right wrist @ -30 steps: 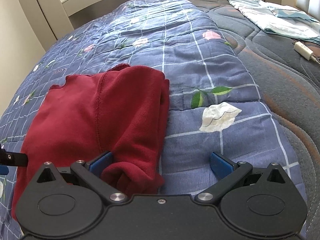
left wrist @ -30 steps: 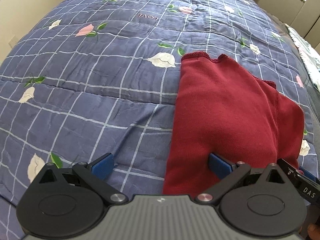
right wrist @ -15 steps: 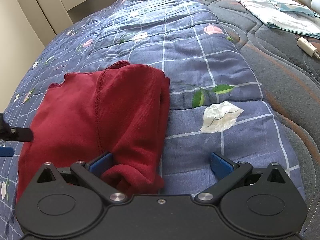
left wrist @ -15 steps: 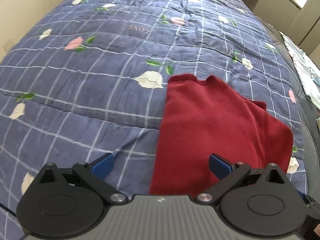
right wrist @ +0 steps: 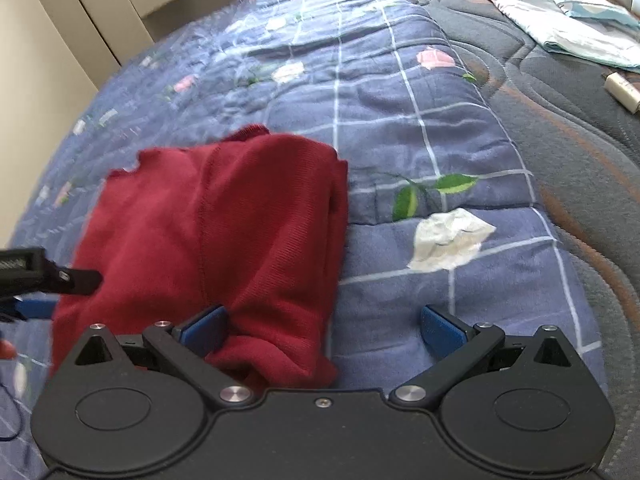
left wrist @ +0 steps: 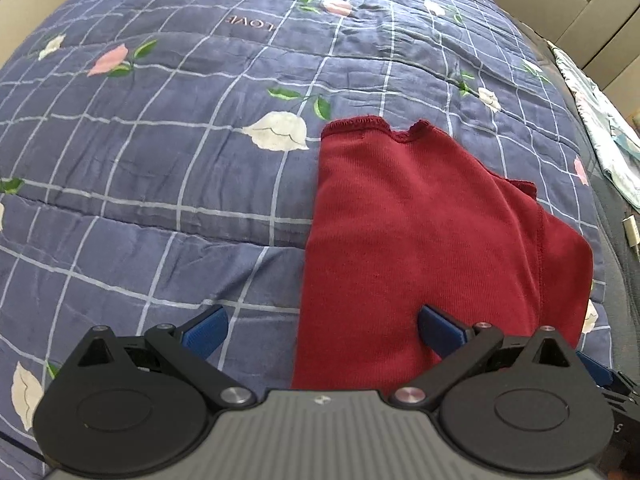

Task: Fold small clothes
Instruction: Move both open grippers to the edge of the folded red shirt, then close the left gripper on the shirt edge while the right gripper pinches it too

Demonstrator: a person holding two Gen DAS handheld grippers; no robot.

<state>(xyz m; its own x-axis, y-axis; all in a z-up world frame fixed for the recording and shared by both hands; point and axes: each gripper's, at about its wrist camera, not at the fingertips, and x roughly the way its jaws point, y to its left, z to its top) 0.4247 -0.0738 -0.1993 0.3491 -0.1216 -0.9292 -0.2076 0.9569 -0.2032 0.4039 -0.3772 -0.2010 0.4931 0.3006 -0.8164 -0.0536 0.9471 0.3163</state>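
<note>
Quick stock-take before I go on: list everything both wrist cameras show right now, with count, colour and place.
red garment: one, dark red, partly folded, on the quilt just ahead of both grippers.
quilt: one, blue with a white grid and flower prints, covering the bed.
mattress: one, dark grey quilted, bare strip beside the quilt's right edge.
pale cloth: one, light teal and white, on the far mattress.
white plug-like item: one, white, on the mattress at the right edge; too small to identify.
cabinet panels: beige, beyond the bed.
left gripper: one, black with blue pads, open, straddling the garment's left edge.
right gripper: one, same colours, open, over the garment's right near corner.
</note>
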